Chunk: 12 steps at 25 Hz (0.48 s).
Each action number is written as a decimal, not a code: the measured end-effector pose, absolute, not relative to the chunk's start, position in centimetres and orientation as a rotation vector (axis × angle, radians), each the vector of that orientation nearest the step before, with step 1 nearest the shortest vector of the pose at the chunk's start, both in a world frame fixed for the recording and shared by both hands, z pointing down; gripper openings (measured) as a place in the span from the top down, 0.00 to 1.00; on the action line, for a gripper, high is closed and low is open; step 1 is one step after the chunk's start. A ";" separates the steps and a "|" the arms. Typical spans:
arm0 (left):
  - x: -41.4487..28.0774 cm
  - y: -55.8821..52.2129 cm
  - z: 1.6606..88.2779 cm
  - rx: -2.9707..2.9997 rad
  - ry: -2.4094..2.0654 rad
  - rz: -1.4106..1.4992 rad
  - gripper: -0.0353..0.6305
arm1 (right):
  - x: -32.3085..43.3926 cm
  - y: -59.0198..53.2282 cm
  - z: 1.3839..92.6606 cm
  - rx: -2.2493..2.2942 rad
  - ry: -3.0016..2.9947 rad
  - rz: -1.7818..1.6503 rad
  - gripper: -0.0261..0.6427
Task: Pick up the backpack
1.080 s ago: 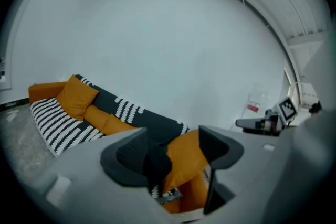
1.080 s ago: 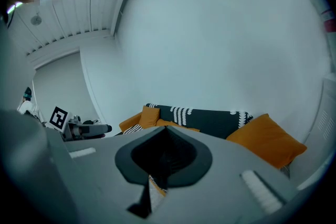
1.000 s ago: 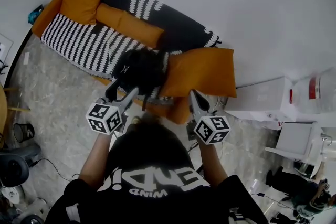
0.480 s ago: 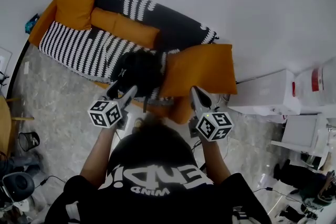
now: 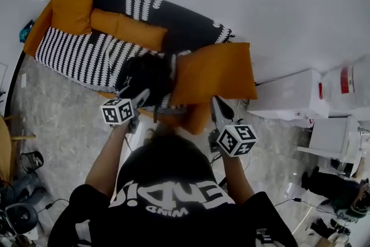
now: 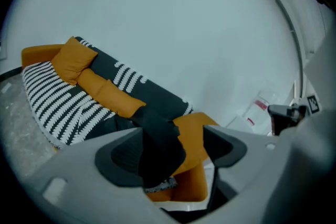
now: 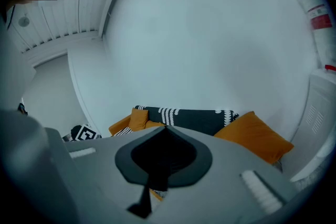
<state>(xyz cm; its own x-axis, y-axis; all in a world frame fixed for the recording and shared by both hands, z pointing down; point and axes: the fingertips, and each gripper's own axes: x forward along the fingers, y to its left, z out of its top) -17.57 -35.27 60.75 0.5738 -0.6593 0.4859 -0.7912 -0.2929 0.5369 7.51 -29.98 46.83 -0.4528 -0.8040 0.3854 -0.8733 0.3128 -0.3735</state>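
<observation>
While the backpack (image 5: 147,75) lies on the sofa (image 5: 81,55), the left gripper (image 5: 139,95) is nearer

Jaws spread, the left gripper has the backpack close at its 12 o'clock. The right gripper (image 5: 219,106), jaws pressed together, has it farther off at 10 o'clock.

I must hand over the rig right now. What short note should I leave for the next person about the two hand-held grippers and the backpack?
Left hand-held gripper: jaws apart, empty, aimed at the backpack, tips near its front edge. I cannot tell if they touch it.
Right hand-held gripper: jaws together, empty, held low in front of the large orange cushion.
Backpack: black, lying on the striped sofa, beside that cushion.
Done: the approach only; nothing is grasped.
Left: close on the backpack and lift it.
</observation>
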 end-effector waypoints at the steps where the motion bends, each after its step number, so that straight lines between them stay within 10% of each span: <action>1: -17.4 -35.6 61.8 2.020 -1.141 0.239 0.41 | 7.8 -29.9 46.9 1.574 -2.430 0.824 0.96; 12: -14.2 -37.5 69.8 1.912 -0.986 0.448 0.40 | 11.4 -28.6 47.9 1.689 -2.302 0.858 0.96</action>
<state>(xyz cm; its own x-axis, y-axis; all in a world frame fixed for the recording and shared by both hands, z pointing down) -14.23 -37.49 69.80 0.6147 -0.4547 0.6445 -0.7844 -0.2672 0.5597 11.37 -28.58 47.86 -0.3492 -0.8235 0.4471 -0.9152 0.1974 -0.3513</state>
